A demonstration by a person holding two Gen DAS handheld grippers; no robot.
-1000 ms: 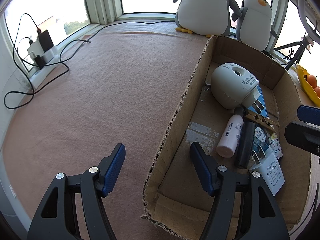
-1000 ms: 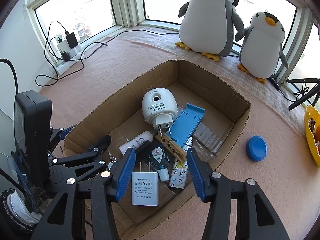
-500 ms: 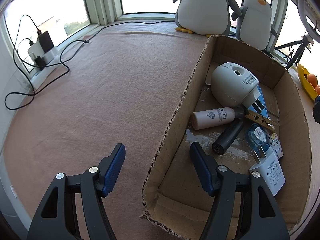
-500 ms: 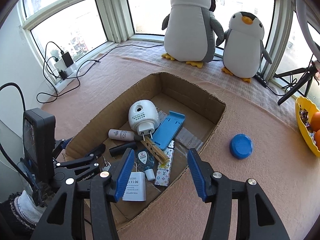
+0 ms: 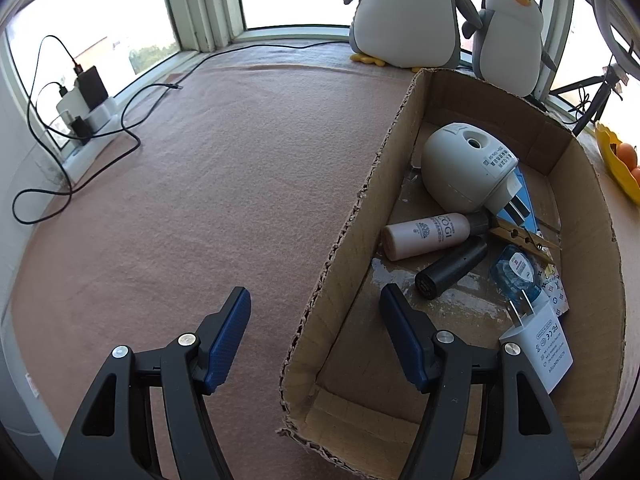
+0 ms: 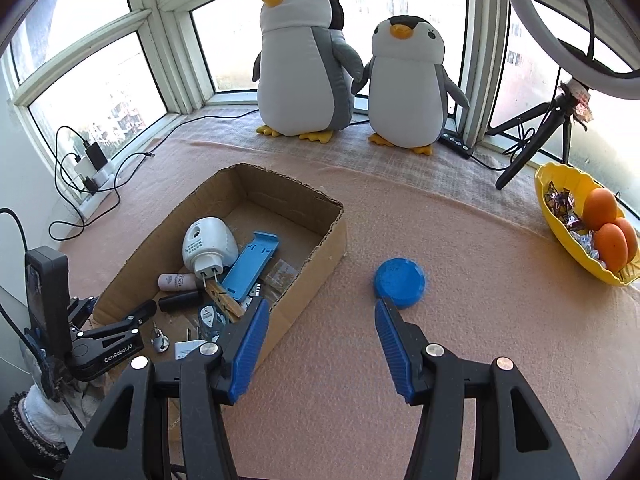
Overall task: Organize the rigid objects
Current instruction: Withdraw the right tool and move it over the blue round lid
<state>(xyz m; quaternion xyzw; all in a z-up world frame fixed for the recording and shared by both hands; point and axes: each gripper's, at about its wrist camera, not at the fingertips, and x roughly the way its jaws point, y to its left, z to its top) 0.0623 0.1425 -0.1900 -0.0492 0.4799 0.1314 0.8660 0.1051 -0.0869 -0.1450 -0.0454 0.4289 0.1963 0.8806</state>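
A cardboard box (image 5: 352, 216) (image 6: 320, 248) lies on the pink cloth. It holds a white plug-in device (image 5: 460, 168), a pale bottle (image 5: 424, 236), a black tube (image 5: 450, 268), a white charger (image 5: 538, 344), a clothespin (image 5: 520, 236) and a blue stand (image 6: 250, 266). My left gripper (image 5: 316, 332) (image 6: 120, 308) is open and straddles the box's near-left wall without pressing it. Open and empty, my right gripper (image 6: 320, 340) hovers over the cloth to the right of the box. A round blue lid (image 6: 399, 282) lies just beyond its right fingertip.
Two plush penguins (image 6: 304, 60) stand at the window behind the box. A yellow bowl (image 6: 560, 232) with oranges and sweets sits at the far right, beside a tripod (image 6: 532, 140) with a ring light. A power strip (image 5: 88, 112) with cables lies at the far left.
My right gripper swung from above the box to the right, toward the blue lid, and left the left wrist view. The bottle and black tube rolled crosswise. The left gripper stayed still.
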